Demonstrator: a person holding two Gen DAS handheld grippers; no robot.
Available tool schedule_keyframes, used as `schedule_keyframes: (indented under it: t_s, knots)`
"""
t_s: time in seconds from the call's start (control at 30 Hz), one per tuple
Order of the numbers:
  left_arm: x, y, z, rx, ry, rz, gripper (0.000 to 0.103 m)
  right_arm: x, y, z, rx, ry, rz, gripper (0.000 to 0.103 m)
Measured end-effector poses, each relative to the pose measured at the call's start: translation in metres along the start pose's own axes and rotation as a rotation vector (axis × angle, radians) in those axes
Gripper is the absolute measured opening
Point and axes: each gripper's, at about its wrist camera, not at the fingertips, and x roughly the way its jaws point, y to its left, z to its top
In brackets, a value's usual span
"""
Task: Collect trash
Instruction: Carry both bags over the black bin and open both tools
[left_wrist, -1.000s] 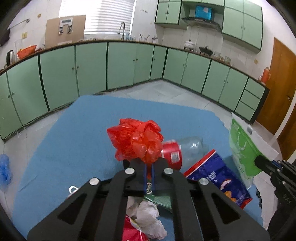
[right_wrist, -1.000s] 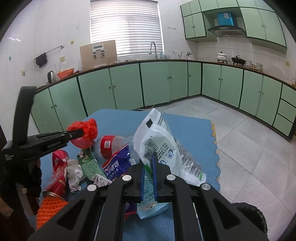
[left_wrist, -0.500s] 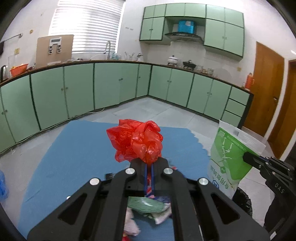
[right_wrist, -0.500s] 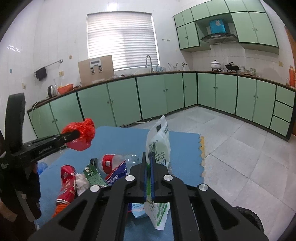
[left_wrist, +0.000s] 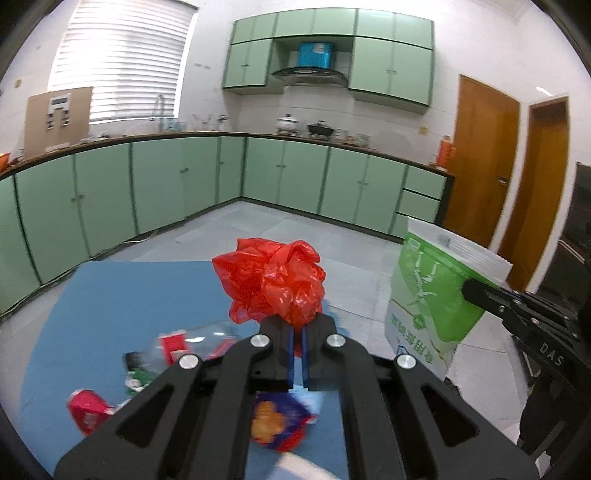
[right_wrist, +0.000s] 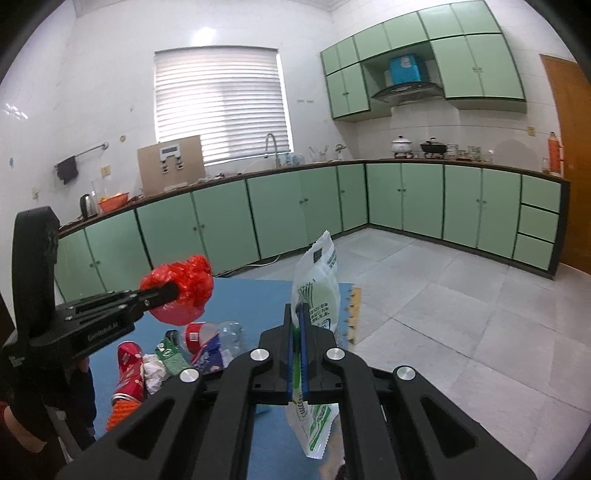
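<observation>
Two claws (left_wrist: 297, 332) (right_wrist: 297, 314), trash pinched in each

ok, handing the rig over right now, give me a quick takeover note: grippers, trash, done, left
Left gripper: shut on the crumpled red plastic bag, held in the air.
Right gripper: shut on the green-and-white pouch, also off the mat.
On the blue mat: clear bottle, red can, green carton, crumpled paper, blue snack bag.
Done: two pieces picked up.
Left: drop both off, though no bin is in view, then collect the pile on the mat.
</observation>
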Motion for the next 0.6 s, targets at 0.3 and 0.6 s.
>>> schedule_keyframes:
  t_s: [0.3,0.6]
  knots:
    - [0.024,-0.069,-0.021,0.045,0.054,-0.155,0.001,-0.045,-0.052,-0.016,0.054,0.007,-0.133,0.003]
    - [0.059,-0.131,-0.057,0.097,0.107,-0.26,0.001,-0.069,-0.103,-0.041,0.117,0.044,-0.24,0.003]
